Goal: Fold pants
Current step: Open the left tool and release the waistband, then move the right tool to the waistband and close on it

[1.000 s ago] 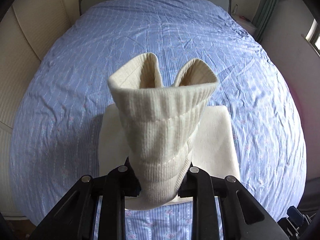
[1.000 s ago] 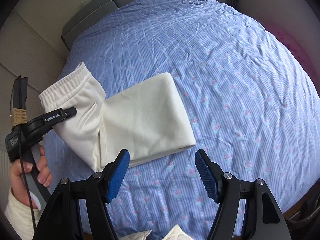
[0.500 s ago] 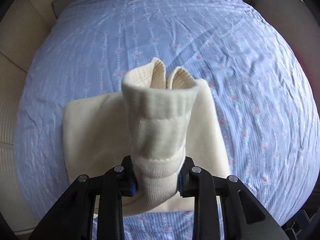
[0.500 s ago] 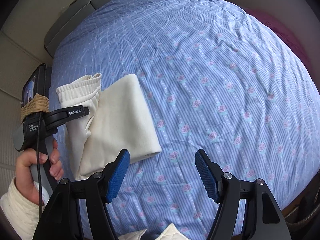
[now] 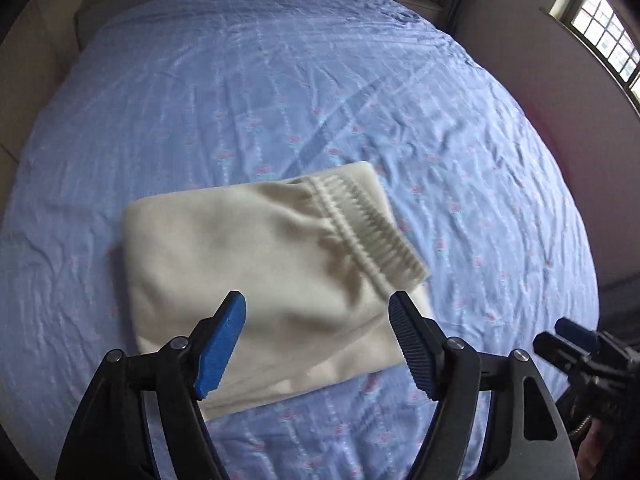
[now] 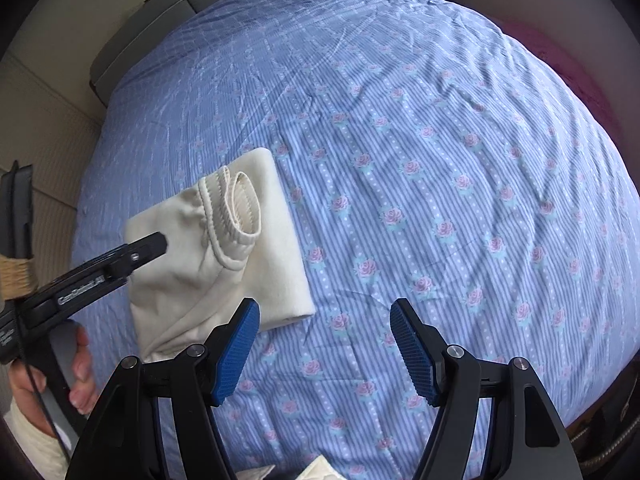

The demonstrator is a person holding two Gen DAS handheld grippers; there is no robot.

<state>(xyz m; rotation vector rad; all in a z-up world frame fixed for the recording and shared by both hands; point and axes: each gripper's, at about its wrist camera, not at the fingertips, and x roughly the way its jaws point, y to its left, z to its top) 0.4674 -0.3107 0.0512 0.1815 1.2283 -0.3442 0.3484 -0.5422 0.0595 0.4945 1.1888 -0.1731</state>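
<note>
The cream pants lie folded in a compact bundle on the blue flowered bedspread, with the ribbed cuff resting on top at the right. My left gripper is open and empty just above the bundle's near edge. In the right wrist view the pants lie at the left, with the left gripper's finger over them. My right gripper is open and empty above the bedspread, to the right of the bundle.
The bed's grey headboard is at the far side and a beige padded wall runs along the left. A window is at the upper right. Other cream cloth shows at the bottom edge.
My left gripper has opened and let go of the ribbed cuff, which now lies flat on the folded bundle. The right gripper has stayed open.
</note>
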